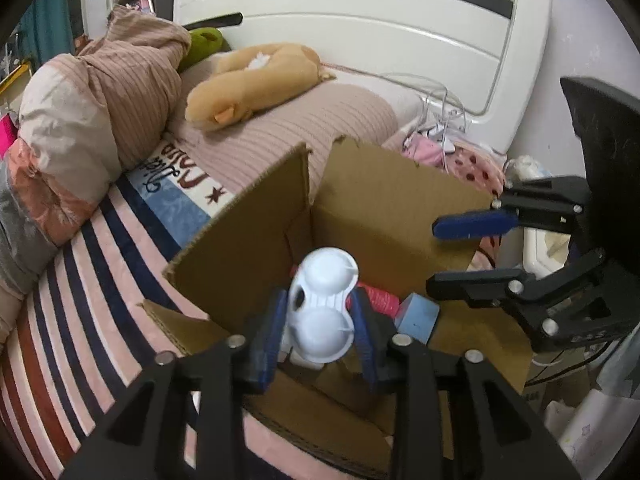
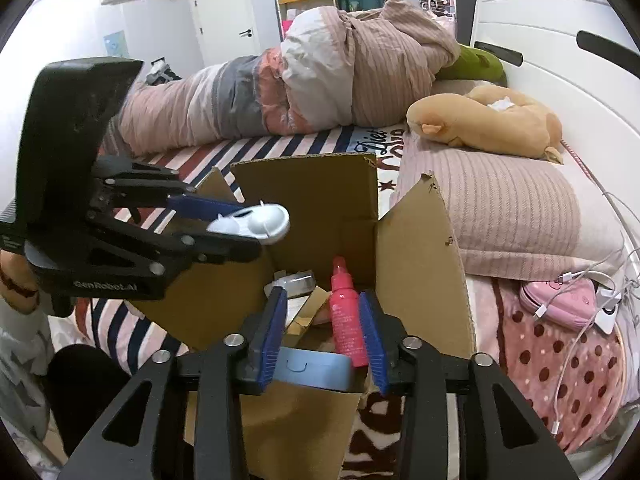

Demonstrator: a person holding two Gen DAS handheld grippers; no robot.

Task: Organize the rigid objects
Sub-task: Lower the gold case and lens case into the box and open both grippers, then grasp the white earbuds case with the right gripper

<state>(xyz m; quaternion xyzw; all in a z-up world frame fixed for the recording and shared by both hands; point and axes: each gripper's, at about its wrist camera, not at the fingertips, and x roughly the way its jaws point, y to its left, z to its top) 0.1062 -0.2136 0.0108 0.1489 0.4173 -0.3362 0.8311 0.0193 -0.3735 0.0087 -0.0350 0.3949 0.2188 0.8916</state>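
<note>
White moulded plastic, a two-lobed contact-lens-style case, fills the left wrist view, pinched between the blue-padded fingers of the left gripper above the open brown cardboard box, while the right gripper hangs at the box's far side with its fingers spread and holding nothing. The right wrist view shows the box's contents instead: a pink plastic spray bottle, a flat light-blue case and a small clear jar. The box sits on a striped bedspread beside a ribbed pink pillow carrying a tan plush toy, near a white headboard.
</note>
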